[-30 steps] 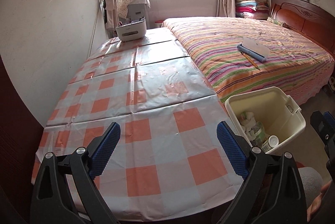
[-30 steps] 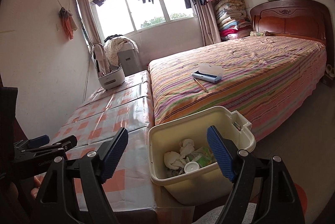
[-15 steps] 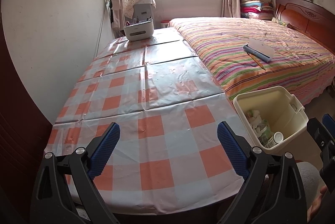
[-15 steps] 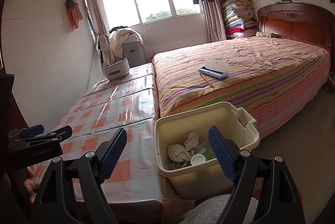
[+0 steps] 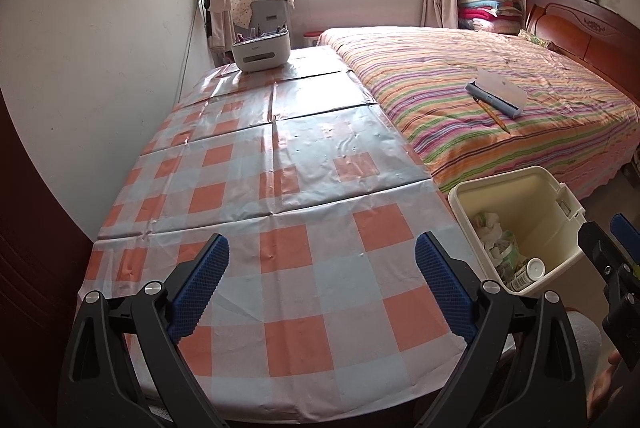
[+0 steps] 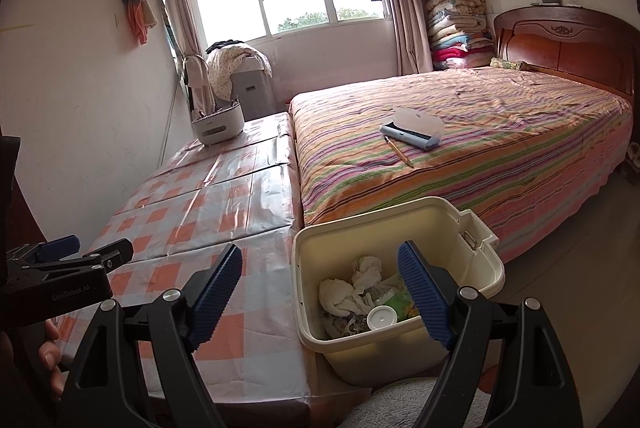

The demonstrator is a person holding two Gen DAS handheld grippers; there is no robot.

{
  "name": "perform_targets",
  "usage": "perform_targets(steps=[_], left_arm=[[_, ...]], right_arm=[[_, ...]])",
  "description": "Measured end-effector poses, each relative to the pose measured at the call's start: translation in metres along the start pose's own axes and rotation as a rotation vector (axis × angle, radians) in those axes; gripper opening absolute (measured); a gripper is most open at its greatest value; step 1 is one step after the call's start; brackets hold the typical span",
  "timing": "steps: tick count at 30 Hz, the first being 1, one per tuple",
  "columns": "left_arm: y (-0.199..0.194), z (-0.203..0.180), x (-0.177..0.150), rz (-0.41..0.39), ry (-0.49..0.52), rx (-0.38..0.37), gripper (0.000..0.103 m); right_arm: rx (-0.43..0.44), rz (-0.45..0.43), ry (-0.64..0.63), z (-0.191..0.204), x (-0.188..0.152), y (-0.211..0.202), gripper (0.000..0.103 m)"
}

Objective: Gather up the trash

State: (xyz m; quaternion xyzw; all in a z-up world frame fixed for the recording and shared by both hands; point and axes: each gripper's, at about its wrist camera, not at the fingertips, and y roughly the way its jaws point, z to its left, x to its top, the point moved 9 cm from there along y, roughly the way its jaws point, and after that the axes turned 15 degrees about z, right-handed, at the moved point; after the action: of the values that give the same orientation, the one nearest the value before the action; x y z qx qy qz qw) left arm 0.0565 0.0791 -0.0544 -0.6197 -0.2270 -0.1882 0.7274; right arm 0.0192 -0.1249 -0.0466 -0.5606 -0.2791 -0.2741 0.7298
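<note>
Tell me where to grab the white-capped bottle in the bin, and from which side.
Grip the white-capped bottle around its neck just below the cap, coming straight down from above. It lies tilted in the near corner of the cream bin, cap up, hemmed in by the walls and crumpled tissues, so only the top is free. The open right gripper is nearest.

Glossy plastic tablecloth point(image 5: 280, 188), wrinkled

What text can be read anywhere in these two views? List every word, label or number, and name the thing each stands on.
"GenRobot.AI": embossed on the black body of the left gripper, in the right wrist view.
White bottle in the trash bin: a printed label, too small to read.
White organizer box on the table: a dark mark, blurred.
Nothing else readable.
</note>
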Motion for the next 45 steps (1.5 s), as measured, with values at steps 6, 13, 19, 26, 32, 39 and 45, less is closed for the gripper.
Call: perform_targets(steps=[6, 13, 19, 26, 32, 39, 45], left_arm=[[0.004, 0.001, 0.009, -0.002, 0.007, 0.005, 0.093], [0.012, -0.004, 0.016, 0.011, 0.053, 0.031, 0.093], [0.019, -0.015, 0.019, 0.024, 0.09, 0.037, 0.093], [0.02, -0.033, 0.019, 0.028, 0.124, 0.023, 0.096], [0.019, -0.047, 0.017, 0.036, 0.162, 0.023, 0.096], [0.018, -0.055, 0.015, 0.042, 0.177, 0.014, 0.096], [0.016, -0.061, 0.013, 0.05, 0.188, -0.001, 0.096]], right_arm=[[-0.01, 0.02, 0.001, 0.0, 0.003, 0.011, 0.078], [-0.017, 0.03, 0.011, -0.002, 0.008, 0.021, 0.078], [-0.017, 0.04, 0.019, -0.006, 0.009, 0.027, 0.078], [-0.021, 0.044, 0.039, -0.017, 0.009, 0.029, 0.078], [-0.023, 0.048, 0.056, -0.025, 0.006, 0.028, 0.078], [-0.03, 0.047, 0.067, -0.033, 0.004, 0.025, 0.078], [-0.036, 0.048, 0.074, -0.037, 0.002, 0.023, 0.078]])
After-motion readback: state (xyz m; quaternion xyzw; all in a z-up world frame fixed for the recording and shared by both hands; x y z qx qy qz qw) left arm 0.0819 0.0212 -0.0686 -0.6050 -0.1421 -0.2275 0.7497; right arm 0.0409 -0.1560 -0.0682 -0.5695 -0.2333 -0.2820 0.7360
